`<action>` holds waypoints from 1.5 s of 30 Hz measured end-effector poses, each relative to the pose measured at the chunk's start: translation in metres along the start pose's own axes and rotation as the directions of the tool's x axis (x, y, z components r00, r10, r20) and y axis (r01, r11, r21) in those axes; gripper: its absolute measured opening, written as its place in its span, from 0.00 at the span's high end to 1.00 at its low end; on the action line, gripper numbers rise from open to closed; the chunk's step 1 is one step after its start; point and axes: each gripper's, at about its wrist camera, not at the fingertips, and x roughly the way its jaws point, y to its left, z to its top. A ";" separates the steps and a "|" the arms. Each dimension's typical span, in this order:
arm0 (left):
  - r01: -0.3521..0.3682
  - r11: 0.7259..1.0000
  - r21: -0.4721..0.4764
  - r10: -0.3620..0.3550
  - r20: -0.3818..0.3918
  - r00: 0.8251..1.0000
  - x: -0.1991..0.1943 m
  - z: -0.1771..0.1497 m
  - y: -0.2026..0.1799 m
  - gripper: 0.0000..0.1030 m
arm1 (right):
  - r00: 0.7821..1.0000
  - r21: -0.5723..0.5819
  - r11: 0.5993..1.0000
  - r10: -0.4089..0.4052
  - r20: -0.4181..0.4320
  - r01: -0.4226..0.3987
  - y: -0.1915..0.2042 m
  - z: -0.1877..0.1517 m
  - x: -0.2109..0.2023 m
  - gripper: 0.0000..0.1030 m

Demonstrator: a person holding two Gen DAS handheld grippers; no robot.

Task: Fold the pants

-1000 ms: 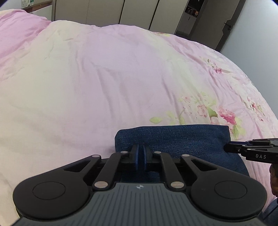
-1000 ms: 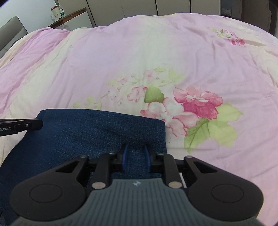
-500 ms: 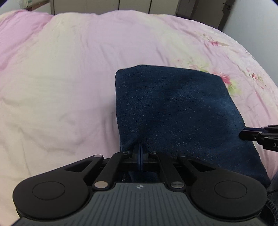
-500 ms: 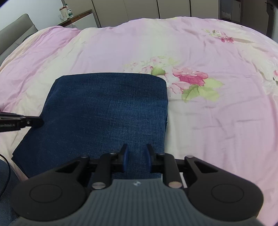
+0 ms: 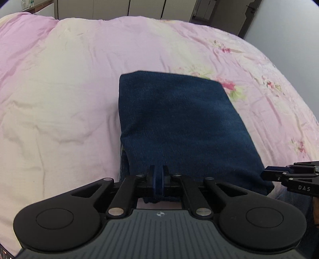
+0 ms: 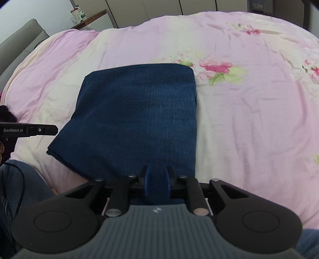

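The dark blue denim pants [image 5: 179, 127] are lying folded into a broad rectangle on a pink quilted bedcover printed with flowers [image 5: 59, 89], their far edge resting flat on it and their near edge lifted off it by both claws. In the right wrist view the same denim panel [image 6: 139, 111] is spreading from the claw out toward the far side, with a pink rose and green leaves showing just beyond its far right corner.

The left gripper [image 5: 158, 179] is pinching the near left corner of the fabric: its blue pads are pressed together with only a thin fold of denim between them, and a little cloth is bunching out behind the jaws. The right gripper [image 6: 157, 182] is gripping the near right corner, its jaws standing slightly apart with a thicker wad of denim filling the gap between the pads.

Each claw is showing in the other's camera: the right one is reaching in from the right edge of the left view, touching the near right corner of the cloth, and the left one is coming in from the left edge of the right view, just beside the fabric's left side.

At the far side of the room, pale cabinet doors [image 5: 111, 9] are lining the wall, and a grey upholstered headboard [image 6: 22, 41] is standing at the far left.
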 end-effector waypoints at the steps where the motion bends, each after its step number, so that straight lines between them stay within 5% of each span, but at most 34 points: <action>1: -0.028 1.000 0.008 0.028 -0.018 0.999 0.006 -0.003 -0.001 0.95 | 1.000 -0.003 1.000 -0.015 -0.009 0.015 0.001 -0.006 -0.001 0.86; 9: -0.078 0.994 -0.072 0.066 -0.160 0.985 0.042 -0.008 0.012 0.94 | 0.991 0.005 0.999 -0.040 -0.127 0.041 -0.007 -0.031 0.041 0.92; 15: -0.048 0.989 -0.143 0.035 -0.094 0.995 0.016 -0.016 0.021 0.94 | 0.993 -0.004 0.999 -0.035 -0.116 0.035 -0.005 -0.033 0.034 0.91; 22: 0.104 0.956 -0.274 -0.081 0.093 0.992 -0.023 -0.013 0.049 0.42 | 0.999 -0.024 1.000 0.020 0.028 -0.019 0.000 -0.027 -0.003 0.65; 27: 0.167 0.918 -0.360 -0.137 0.109 0.985 -0.003 0.011 0.070 0.25 | 0.993 0.055 0.997 0.044 0.109 -0.051 -0.019 -0.001 -0.004 0.43; 29: 0.189 0.906 -0.377 -0.181 0.059 0.982 0.020 0.022 0.076 0.24 | 0.992 0.100 0.993 0.051 0.116 -0.063 -0.031 0.010 0.002 0.43; 33: 0.133 0.914 -0.384 -0.158 -0.036 0.987 0.055 0.031 0.087 0.23 | 0.988 0.194 0.973 0.105 0.116 -0.126 -0.057 0.032 0.023 0.42; 41: 0.280 0.835 -0.473 -0.324 -0.012 0.946 0.091 0.024 0.106 0.16 | 0.966 0.384 0.887 0.240 0.093 -0.257 -0.103 0.042 0.084 0.43; 45: 0.303 0.837 -0.455 -0.344 -0.006 0.939 0.098 0.026 0.105 0.18 | 0.945 0.423 0.846 0.307 0.111 -0.324 -0.111 0.045 0.103 0.44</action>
